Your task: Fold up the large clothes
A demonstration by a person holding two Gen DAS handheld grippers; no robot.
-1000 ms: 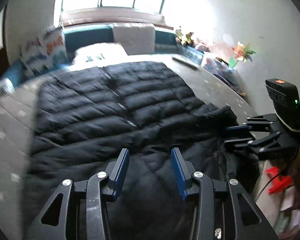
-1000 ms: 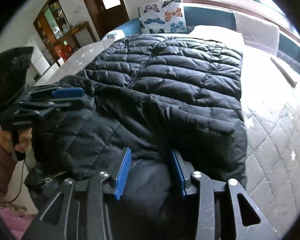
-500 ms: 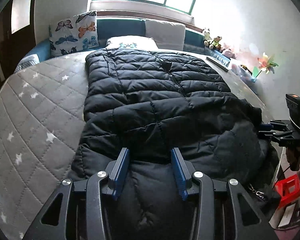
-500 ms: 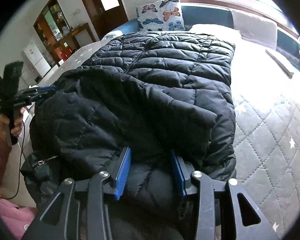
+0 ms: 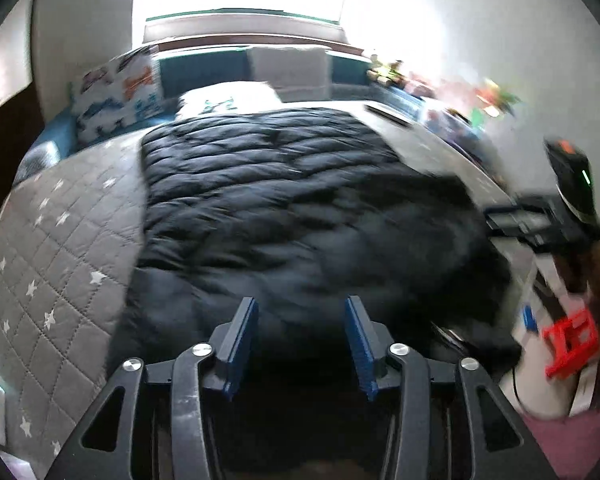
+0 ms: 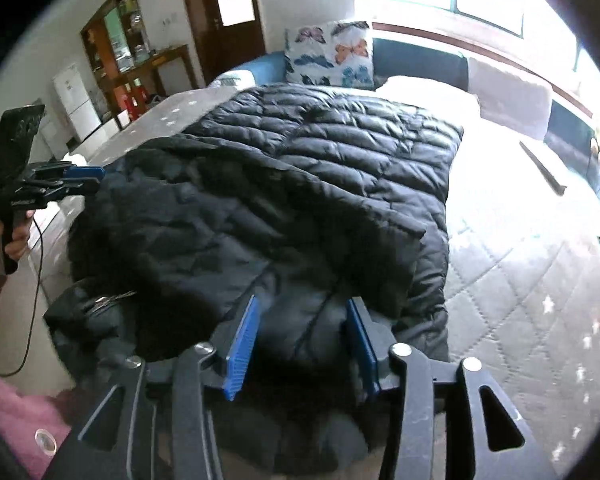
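Note:
A large black quilted puffer coat (image 5: pixel 284 200) lies spread on the grey starred bed cover (image 5: pixel 60 264), its near end bunched at the bed's front edge. The coat also fills the right wrist view (image 6: pixel 284 184). My left gripper (image 5: pixel 302 338) is open, its blue pads over the coat's near hem, holding nothing. My right gripper (image 6: pixel 304 340) is open over the bunched near end, with coat fabric between the pads but not pinched. Each gripper shows in the other's view: the right one (image 5: pixel 516 220) at the coat's right edge, the left one (image 6: pixel 80 178) at its left edge.
Butterfly pillow (image 6: pixel 332 54) and white pillows (image 6: pixel 428 88) lie at the bed's head under a bright window. A dark flat bar (image 6: pixel 542 168) lies on the cover. A red stool (image 5: pixel 572 340) stands on the floor. Toys (image 5: pixel 388 70) line the sill.
The left wrist view has swung and blurred; the coat's near end now sits lower and more bunched. The right gripper has drawn back slightly. Both stay open.

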